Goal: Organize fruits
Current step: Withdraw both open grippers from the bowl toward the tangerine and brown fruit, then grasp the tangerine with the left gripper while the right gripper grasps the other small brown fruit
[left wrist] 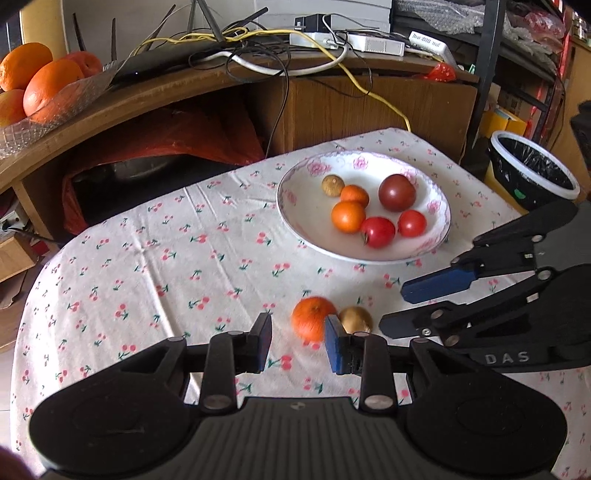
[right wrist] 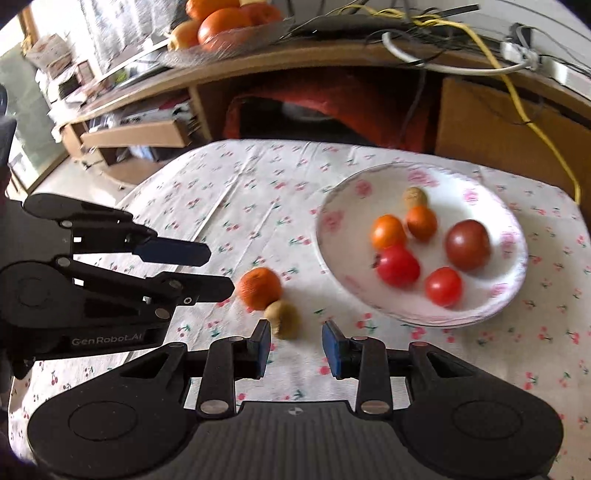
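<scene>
A white floral plate (left wrist: 303,229) (right wrist: 343,258) on the cherry-print tablecloth holds several small fruits: two red tomatoes, a dark one, two small oranges and a brown longan. An orange mandarin (left wrist: 312,317) (right wrist: 258,288) and a tan longan (left wrist: 356,319) (right wrist: 284,319) lie side by side on the cloth in front of the plate. My left gripper (left wrist: 298,343) (right wrist: 218,271) is open just short of the mandarin, empty. My right gripper (right wrist: 295,345) (left wrist: 397,306) is open beside the tan longan, which sits near its left finger, and holds nothing.
A wooden shelf behind the table carries a glass bowl of big oranges (left wrist: 40,85) (right wrist: 221,26), a router and tangled cables (left wrist: 258,48). A black-lined bin (left wrist: 532,170) stands off the table's far right corner. The cloth (left wrist: 147,277) left of the plate is bare.
</scene>
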The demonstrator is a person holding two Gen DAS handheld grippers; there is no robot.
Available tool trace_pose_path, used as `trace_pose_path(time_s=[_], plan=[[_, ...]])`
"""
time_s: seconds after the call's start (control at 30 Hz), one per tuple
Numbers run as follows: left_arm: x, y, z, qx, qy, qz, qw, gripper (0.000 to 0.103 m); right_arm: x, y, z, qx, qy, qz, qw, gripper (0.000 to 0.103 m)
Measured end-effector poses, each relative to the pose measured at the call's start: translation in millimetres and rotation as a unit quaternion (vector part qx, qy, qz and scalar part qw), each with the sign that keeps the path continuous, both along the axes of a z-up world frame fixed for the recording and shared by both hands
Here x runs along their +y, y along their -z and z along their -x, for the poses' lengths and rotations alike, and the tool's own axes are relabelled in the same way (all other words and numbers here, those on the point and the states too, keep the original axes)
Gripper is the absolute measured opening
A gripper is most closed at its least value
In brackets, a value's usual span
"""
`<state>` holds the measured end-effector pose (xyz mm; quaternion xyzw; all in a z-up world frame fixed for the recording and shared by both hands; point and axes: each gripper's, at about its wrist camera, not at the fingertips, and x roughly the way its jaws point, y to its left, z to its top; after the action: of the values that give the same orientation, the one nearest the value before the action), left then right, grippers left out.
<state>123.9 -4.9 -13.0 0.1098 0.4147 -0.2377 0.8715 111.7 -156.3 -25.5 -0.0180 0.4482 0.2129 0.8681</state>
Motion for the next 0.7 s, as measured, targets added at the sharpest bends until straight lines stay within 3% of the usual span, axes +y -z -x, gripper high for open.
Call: trace_pose_path(time_s=[0.37,0.7], plan=[[17,3,0,0.009,-0.006,0.010,0.9999,0.040,18,18,-8,0.019,-0.012,0.005,1.000,0.031],[9,8,-1,0.017,0.006,0.007,0.9998,0.040,15,18,-10,0.023,-0.001,0.009,1.000,0.023]])
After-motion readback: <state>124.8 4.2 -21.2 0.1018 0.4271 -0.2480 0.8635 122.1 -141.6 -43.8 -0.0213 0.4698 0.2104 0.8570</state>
